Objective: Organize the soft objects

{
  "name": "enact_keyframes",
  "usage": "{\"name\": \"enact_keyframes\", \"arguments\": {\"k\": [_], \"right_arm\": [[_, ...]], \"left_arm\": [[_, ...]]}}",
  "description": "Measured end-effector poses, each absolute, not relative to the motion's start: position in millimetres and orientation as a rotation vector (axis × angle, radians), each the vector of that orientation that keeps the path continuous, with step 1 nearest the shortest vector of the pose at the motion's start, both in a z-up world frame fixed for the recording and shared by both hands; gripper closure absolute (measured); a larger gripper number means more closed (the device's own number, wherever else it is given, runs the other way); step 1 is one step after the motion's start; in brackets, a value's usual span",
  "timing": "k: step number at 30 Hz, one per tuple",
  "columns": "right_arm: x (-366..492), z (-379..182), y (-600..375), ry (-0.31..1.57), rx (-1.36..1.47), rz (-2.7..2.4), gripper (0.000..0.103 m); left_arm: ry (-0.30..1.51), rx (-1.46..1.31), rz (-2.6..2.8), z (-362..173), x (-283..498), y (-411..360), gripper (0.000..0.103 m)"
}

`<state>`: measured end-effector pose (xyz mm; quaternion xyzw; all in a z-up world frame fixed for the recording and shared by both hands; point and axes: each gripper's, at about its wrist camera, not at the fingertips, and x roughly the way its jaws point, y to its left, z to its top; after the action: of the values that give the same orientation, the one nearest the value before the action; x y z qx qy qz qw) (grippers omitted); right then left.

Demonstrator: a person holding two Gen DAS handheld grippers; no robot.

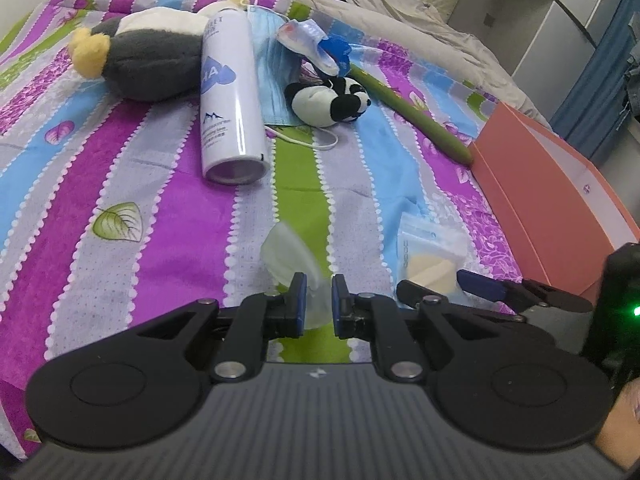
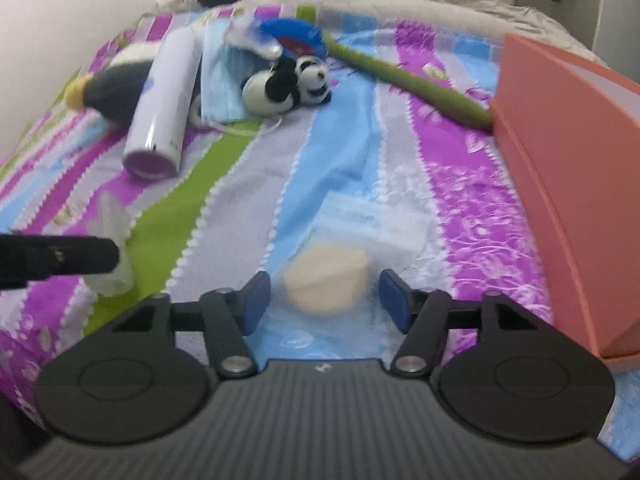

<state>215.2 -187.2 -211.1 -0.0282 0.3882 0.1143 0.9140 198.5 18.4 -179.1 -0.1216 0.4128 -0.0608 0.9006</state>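
Observation:
On the striped bedspread lie a grey penguin plush [image 1: 136,56] [image 2: 108,88], a small panda plush [image 1: 332,102] [image 2: 288,84], a blue face mask [image 1: 276,76] [image 2: 222,80] and a clear bag of cream sponges [image 1: 434,258] [image 2: 328,280]. My left gripper [image 1: 319,304] is shut on a translucent soft plastic piece [image 1: 288,252] [image 2: 110,240]. My right gripper [image 2: 324,300] is open, its jaws on either side of the sponge bag; it also shows in the left wrist view [image 1: 480,286].
A white spray can [image 1: 228,92] [image 2: 160,108] lies beside the penguin. A long green stem [image 1: 416,114] [image 2: 408,80] runs to an open orange box [image 1: 560,192] [image 2: 568,184] on the right. A beige blanket [image 1: 420,12] lies at the back.

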Motion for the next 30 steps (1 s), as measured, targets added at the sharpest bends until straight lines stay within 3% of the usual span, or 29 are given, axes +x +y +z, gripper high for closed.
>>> {"name": "enact_keyframes", "arguments": {"k": [2,10,15,30], "right_arm": [[216,-213,-180,0.798,-0.101,0.238,0.039],[218,-199,-183,0.786,-0.095,0.248,0.079],[218,-172,-194,0.761,-0.061,0.262,0.084],[216,-57,-235,0.647,0.048,0.355,0.084]], "left_arm": [[0.853,-0.260,-0.120,-178,197,21,0.088],[0.861,-0.264,-0.107,-177,201,21,0.088],[0.854,-0.264,-0.106,-164,204,16,0.088],[0.790,-0.254,-0.142,-71,225,-27,0.086]]}}
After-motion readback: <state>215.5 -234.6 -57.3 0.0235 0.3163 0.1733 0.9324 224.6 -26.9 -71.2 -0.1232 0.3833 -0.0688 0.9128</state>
